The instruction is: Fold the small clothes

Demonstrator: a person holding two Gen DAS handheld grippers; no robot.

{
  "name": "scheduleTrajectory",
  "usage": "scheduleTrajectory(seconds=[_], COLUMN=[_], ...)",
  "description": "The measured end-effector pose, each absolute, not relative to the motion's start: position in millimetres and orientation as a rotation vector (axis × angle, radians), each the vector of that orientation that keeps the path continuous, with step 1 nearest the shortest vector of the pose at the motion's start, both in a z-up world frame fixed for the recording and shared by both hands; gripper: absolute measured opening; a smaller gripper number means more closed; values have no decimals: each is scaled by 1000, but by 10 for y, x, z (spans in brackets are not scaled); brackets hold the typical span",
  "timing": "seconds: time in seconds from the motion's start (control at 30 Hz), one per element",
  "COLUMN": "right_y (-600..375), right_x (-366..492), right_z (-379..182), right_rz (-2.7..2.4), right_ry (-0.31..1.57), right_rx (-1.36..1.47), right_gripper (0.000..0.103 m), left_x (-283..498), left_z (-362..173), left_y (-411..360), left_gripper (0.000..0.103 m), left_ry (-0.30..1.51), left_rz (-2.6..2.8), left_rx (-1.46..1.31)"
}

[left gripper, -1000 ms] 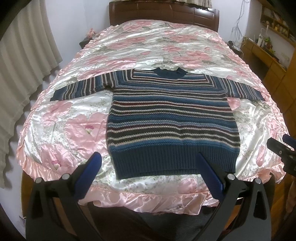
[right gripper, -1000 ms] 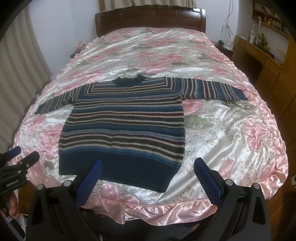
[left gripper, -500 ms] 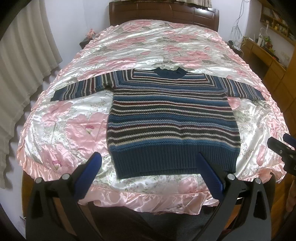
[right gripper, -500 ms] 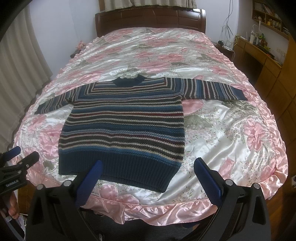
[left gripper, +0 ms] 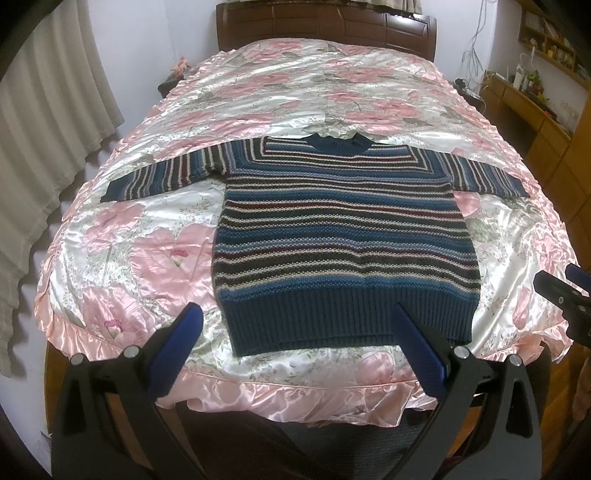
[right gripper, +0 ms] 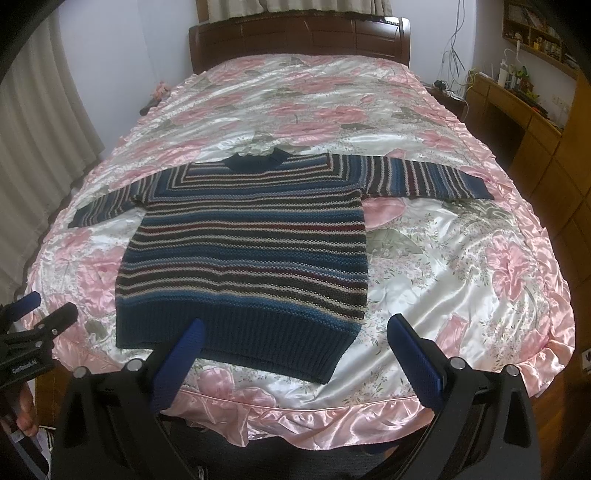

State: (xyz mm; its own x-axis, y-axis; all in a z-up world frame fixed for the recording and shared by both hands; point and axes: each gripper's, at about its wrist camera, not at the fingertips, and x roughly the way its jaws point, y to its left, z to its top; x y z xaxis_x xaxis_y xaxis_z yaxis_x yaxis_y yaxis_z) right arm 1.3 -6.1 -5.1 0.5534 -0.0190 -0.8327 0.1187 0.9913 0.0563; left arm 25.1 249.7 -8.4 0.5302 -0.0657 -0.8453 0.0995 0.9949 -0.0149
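A striped knit sweater [left gripper: 343, 236] in blue, dark and cream lies flat on the bed, both sleeves spread out, its ribbed hem toward me. The sweater [right gripper: 243, 254] sits left of centre in the right wrist view. My left gripper [left gripper: 295, 314] hovers open over the foot of the bed, just short of the hem, holding nothing. My right gripper [right gripper: 293, 325] is open too, over the hem's right corner. Each gripper shows at the edge of the other's view: the right gripper [left gripper: 561, 288] and the left gripper [right gripper: 37, 314].
The bed carries a shiny pink floral bedspread [left gripper: 122, 243] with a ruffled edge [right gripper: 295, 417]. A dark wooden headboard [left gripper: 325, 29] stands at the far end. Curtains [left gripper: 44, 110] hang on the left; a wooden desk [right gripper: 524, 122] runs along the right wall.
Both views have barely shifted; the sweater lies as before and both grippers stay open.
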Motion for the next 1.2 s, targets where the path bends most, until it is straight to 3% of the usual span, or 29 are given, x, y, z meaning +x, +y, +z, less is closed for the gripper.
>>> scheduleTrajectory(seconds=[0.87,1.1,1.2], right_y=[-286,-1205,-1661], right_x=[172,559,825], right_z=[-165,-316,-436], right_rz=[-92,-67,-113], right_ry=[968,935,1008], right_rx=[116,360,362], right_gripper=[100,100,100], left_x=[456,956,1296], left_z=[-253,-314,-353], left_y=[2340,1923,1647], left_gripper=[100,100,100], left_ry=[1054,1054,1065], left_rz=[-108,-101,-102], left_rx=[37,59,49])
